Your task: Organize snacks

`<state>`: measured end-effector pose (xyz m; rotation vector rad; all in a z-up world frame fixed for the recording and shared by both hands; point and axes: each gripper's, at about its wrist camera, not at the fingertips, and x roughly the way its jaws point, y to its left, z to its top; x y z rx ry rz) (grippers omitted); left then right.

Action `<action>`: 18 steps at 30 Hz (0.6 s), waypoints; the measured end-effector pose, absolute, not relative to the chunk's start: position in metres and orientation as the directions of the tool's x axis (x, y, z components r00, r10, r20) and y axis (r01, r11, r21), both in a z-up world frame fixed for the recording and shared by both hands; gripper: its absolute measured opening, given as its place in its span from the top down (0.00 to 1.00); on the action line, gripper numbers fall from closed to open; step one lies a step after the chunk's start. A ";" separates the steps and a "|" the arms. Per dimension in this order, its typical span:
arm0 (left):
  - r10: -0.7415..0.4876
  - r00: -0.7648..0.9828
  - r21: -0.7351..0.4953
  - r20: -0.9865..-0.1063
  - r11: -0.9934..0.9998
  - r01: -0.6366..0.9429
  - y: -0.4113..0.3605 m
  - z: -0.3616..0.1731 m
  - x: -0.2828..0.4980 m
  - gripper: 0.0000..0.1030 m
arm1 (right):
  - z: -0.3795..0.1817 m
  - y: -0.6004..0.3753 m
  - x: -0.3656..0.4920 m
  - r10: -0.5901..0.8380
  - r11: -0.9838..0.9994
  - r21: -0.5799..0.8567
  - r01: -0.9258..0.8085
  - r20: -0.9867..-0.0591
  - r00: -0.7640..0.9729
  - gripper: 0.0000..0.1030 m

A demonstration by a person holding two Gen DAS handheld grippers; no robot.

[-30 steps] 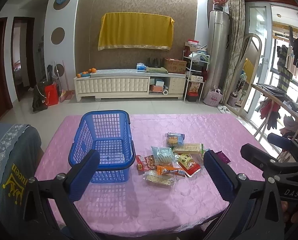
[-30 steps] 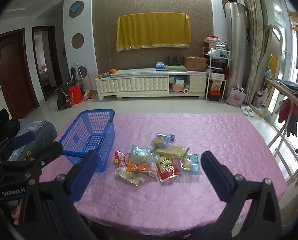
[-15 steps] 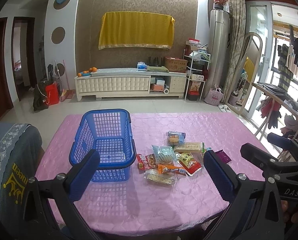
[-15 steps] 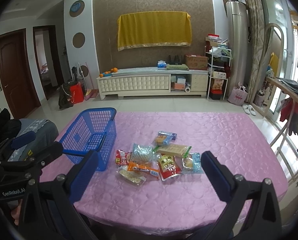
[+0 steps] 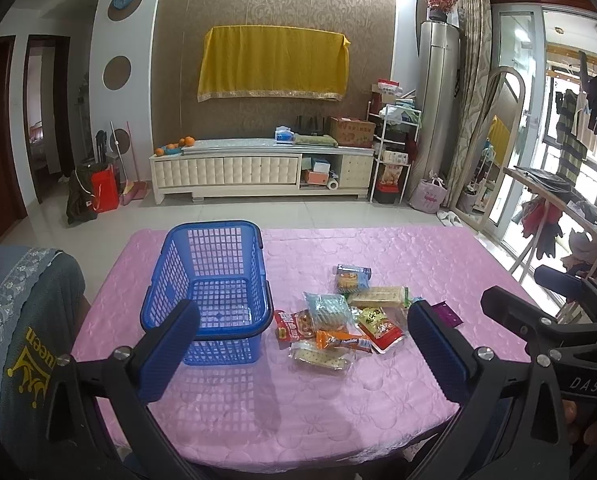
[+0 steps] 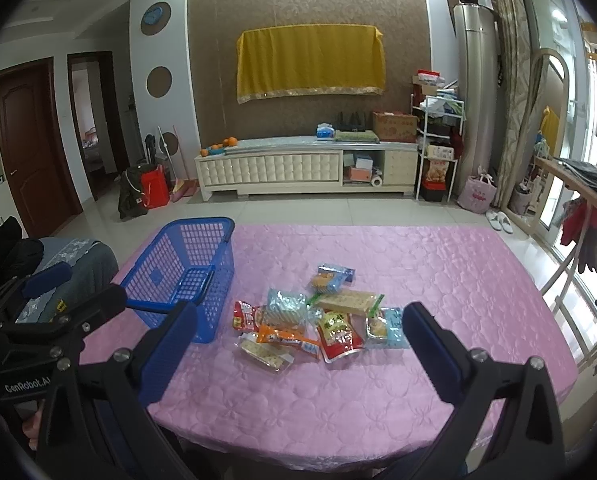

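Left wrist view: both grippers' fingers gape wide, empty; the blue plastic lattice basket sits at 9 o'clock of the heaped foil snack packets on the pink-clothed bench.

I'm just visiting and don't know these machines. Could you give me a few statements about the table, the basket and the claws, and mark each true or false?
1. The blue basket has nothing in it. True.
2. The snack packets lie in a pile on the pink tablecloth. True.
3. The left claw is clamped on a packet. False: it is open and holds nothing.
4. The basket stands to the right of the packets. False: it stands to their left.
5. The right claw is open. True.
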<state>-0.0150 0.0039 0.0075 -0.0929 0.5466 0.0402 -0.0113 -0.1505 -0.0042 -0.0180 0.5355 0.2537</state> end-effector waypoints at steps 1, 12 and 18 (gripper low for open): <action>0.013 0.855 -0.077 -0.519 0.995 -0.062 0.004 0.008 -0.015 0.00 | -0.004 -0.151 -0.011 0.235 0.968 0.049 -0.244 -0.506 0.830 0.00; 0.001 0.864 -0.050 -0.504 0.998 -0.031 -0.008 0.017 0.004 0.00 | 0.004 -0.164 0.000 0.239 0.967 0.041 -0.252 -0.484 0.842 0.00; -0.013 0.852 -0.029 -0.524 1.000 -0.003 -0.025 0.017 0.036 0.00 | 0.005 -0.181 0.023 0.258 0.961 0.044 -0.272 -0.491 0.832 0.00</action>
